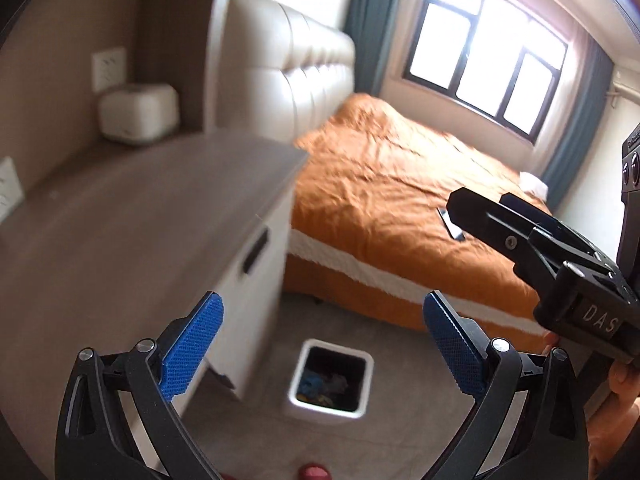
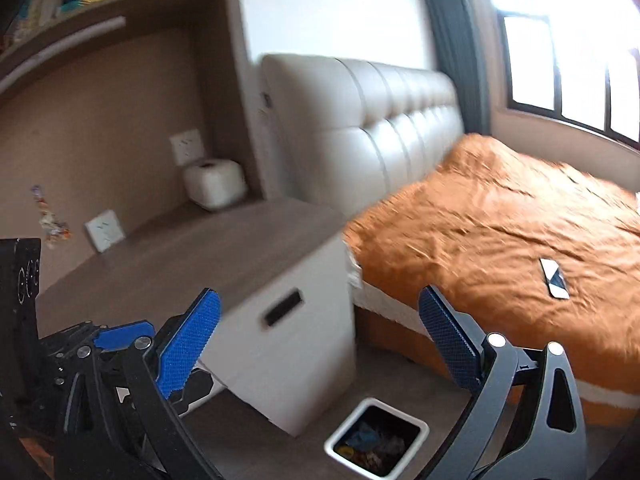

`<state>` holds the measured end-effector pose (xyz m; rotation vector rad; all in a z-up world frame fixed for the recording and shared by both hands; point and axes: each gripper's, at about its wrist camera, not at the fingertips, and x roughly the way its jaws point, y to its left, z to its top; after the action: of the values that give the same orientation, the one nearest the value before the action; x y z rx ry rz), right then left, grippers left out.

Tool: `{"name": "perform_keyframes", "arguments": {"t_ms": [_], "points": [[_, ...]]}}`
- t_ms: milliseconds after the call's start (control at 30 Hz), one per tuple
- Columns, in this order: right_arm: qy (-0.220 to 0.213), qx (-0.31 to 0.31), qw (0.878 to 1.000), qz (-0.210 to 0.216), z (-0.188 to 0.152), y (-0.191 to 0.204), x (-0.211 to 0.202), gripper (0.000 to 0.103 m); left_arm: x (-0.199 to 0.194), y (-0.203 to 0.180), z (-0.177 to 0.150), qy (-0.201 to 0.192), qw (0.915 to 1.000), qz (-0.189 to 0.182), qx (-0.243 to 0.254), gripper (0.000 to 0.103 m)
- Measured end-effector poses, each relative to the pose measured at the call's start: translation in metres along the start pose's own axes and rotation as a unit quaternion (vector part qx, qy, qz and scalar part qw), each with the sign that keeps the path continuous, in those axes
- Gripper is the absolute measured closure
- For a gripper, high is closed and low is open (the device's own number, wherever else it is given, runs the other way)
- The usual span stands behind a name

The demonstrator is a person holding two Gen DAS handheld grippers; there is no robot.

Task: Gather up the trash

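A white square trash bin (image 1: 296, 394) stands on the grey floor between the cabinet and the bed, with crumpled blue and mixed scraps inside; it also shows in the right wrist view (image 2: 334, 444). My left gripper (image 1: 322, 320) is open and empty, held above the bin. My right gripper (image 2: 318, 316) is open and empty, also above the bin. The right gripper's black body (image 1: 560, 264) shows at the right of the left wrist view. The left gripper's body (image 2: 100, 344) shows at the lower left of the right wrist view.
A grey-topped white cabinet (image 2: 192, 256) stands left of the bin, with a white tissue box (image 2: 216, 184) at its back. An orange-covered bed (image 2: 500, 224) with a padded headboard lies to the right; a phone (image 2: 554, 278) rests on it. A shelf (image 2: 100, 4) holds items above.
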<state>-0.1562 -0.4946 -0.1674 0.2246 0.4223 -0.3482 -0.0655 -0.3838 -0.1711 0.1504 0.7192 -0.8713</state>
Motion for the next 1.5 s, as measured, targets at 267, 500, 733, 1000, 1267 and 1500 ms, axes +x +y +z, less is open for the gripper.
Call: {"name": "perform_keyframes", "arguments": {"t_ms": [267, 500, 733, 1000, 1267, 1500], "points": [[-0.038, -0.051, 0.995, 0.081, 0.041, 0.075, -0.014, 0.005, -0.086, 0.035, 0.021, -0.059, 0.9939, 0.092, -0.017, 0.005], [-0.056, -0.083, 0.986, 0.132, 0.06, 0.154, -0.033, 0.005, -0.158, 0.089, 0.024, -0.082, 0.986, 0.133, -0.056, 0.005], [-0.05, -0.087, 0.984, 0.144, 0.064, 0.231, -0.045, 0.004, -0.219, 0.154, 0.016, -0.093, 0.9755, 0.184, -0.075, 0.005], [-0.074, -0.094, 0.984, 0.134, 0.068, 0.294, -0.061, 0.004, -0.266, 0.202, 0.012, -0.116, 0.9699, 0.198, -0.08, 0.005], [-0.08, -0.103, 0.984, 0.125, 0.064, 0.328, -0.069, 0.004, -0.287, 0.228, 0.003, -0.111, 0.9687, 0.208, -0.077, 0.005], [-0.082, -0.109, 0.983, 0.119, 0.062, 0.345, -0.07, 0.004, -0.293, 0.24, -0.002, -0.109, 0.9674, 0.215, -0.077, 0.005]]}}
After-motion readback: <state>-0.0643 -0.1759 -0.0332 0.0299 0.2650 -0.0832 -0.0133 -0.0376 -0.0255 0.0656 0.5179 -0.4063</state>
